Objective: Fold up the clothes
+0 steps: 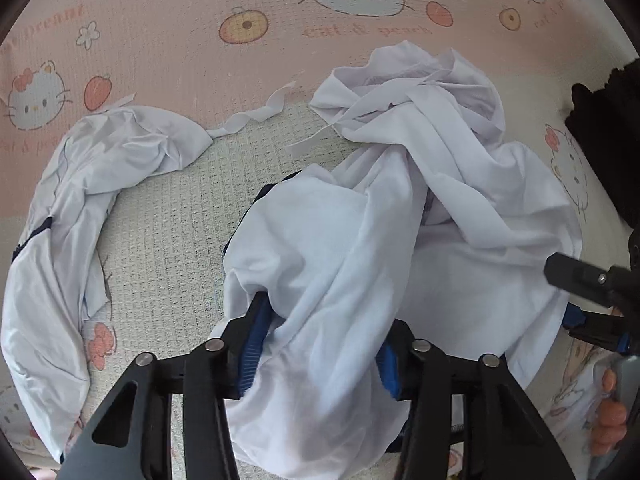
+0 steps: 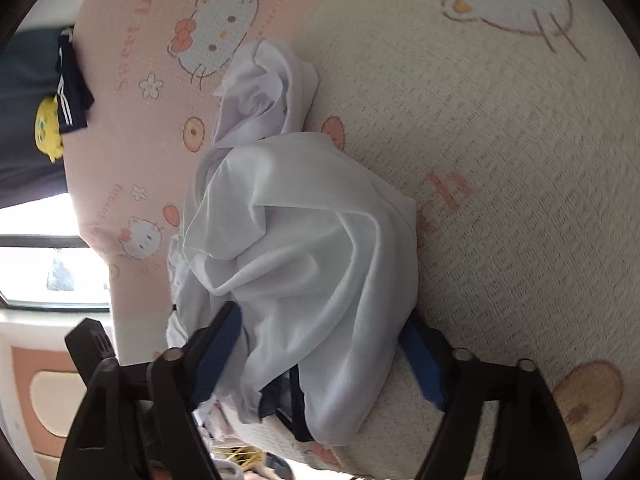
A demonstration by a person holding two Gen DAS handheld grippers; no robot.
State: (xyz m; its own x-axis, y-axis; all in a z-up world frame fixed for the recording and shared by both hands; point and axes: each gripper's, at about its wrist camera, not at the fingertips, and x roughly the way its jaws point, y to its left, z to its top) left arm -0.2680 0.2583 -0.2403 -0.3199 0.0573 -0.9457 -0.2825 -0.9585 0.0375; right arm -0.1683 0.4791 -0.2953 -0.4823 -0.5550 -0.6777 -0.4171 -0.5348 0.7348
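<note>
White garment – bunched between left gripper.

White garment with navy trim on pink-and-cream cartoon-cat sheet; blue-padded black tongs.

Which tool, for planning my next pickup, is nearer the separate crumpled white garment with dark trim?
Left. The left tool straddles the middle white pile beside that garment; the right tool is beyond the pile.
</note>
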